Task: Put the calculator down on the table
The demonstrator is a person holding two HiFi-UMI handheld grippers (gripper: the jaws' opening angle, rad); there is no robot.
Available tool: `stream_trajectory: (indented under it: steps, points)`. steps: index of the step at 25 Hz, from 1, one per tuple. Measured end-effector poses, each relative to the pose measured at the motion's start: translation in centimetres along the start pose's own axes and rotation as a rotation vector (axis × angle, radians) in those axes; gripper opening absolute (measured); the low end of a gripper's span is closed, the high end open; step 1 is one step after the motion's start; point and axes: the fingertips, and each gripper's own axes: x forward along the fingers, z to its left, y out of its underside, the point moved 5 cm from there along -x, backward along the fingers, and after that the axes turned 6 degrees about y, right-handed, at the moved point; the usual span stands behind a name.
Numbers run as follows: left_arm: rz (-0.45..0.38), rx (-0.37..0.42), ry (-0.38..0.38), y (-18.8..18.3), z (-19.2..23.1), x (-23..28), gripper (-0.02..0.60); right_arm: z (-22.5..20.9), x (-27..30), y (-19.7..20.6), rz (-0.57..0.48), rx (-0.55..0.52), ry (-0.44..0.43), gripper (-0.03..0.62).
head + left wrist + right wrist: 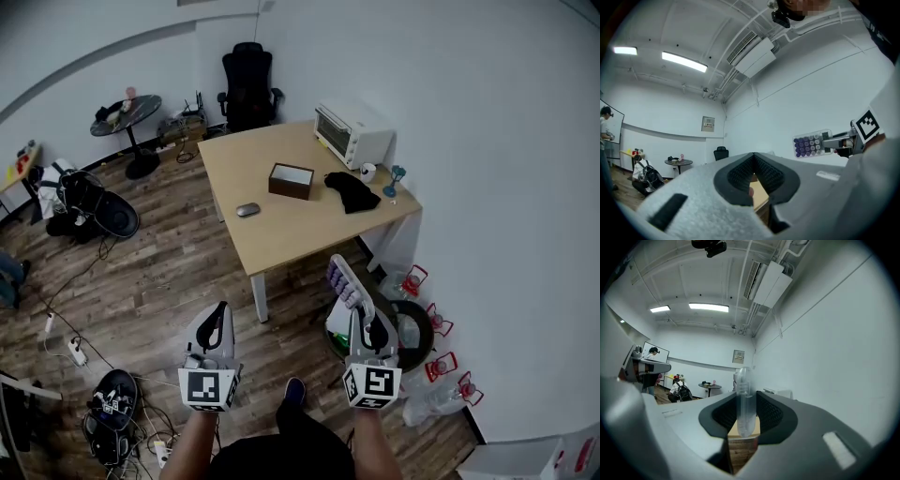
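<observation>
The calculator (345,279), clear-cased with purple keys, sticks forward out of my right gripper (362,313), which is shut on its near end. In the right gripper view the calculator (743,394) stands edge-on between the pads. It also shows in the left gripper view, where the calculator (810,145) is held level at the right. My left gripper (219,309) hangs beside it over the wooden floor, shut and with nothing in it (753,159). The wooden table (281,234) lies ahead of both grippers.
On the table are a grey mouse (247,209), a brown box (292,181), a black cloth (352,191), a white toaster oven (351,132) and a mug (367,172). A bin (412,330) and red-capped bottles (441,366) stand by the right wall. Cables (114,405) litter the floor at the left.
</observation>
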Motion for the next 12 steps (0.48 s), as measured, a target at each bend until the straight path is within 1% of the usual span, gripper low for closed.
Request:
stream_trajectory:
  steps: [6,9,12]
  points:
    - [-0.008,0.006,-0.045,-0.6,1.6,8.4,-0.005,-2.6,8.5,-0.3,-0.001,0.008,-0.04,0.11]
    - [-0.015,0.012,-0.057,-0.7,1.9,11.6,-0.005,-3.9,12.0,-0.3,-0.004,0.004,-0.053,0.11]
    - [0.002,0.026,-0.063,-0.2,2.5,14.5,-0.005,-4.7,15.0,-0.1,-0.002,0.004,-0.058,0.11]
